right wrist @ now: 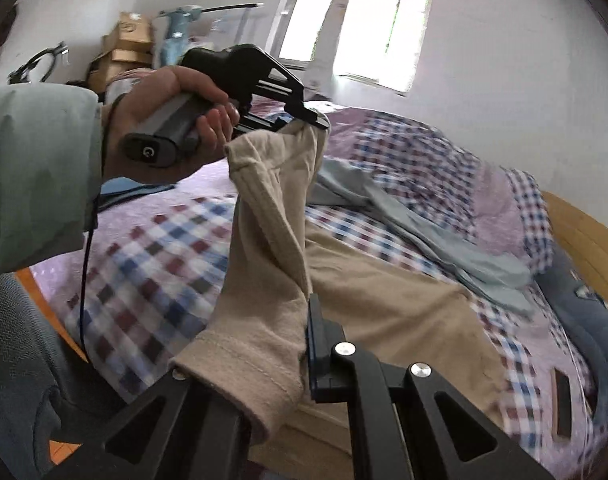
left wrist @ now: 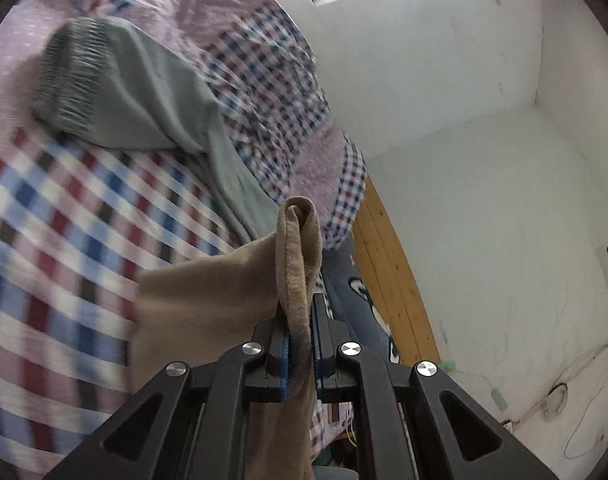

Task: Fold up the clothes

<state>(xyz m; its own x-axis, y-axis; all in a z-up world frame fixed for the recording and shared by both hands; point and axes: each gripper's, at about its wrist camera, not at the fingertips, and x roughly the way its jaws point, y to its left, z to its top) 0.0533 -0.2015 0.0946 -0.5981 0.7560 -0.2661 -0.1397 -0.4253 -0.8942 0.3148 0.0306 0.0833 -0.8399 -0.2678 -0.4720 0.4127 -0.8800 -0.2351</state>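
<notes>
Both tongs, left tongs (left wrist: 300, 344) and right tongs (right wrist: 304, 354), are clamping the tan garment (right wrist: 272, 248) by thin edges above the bed (right wrist: 152, 248); either edge risks slipping, dropping it onto the grey garment (right wrist: 423, 232) lying far right.

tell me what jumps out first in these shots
A tan garment hangs stretched between both tools, the left tool pinching its upper edge and the right tool its hem. Behind it, a grey-green garment lies crumpled on the checked bedspread.
</notes>
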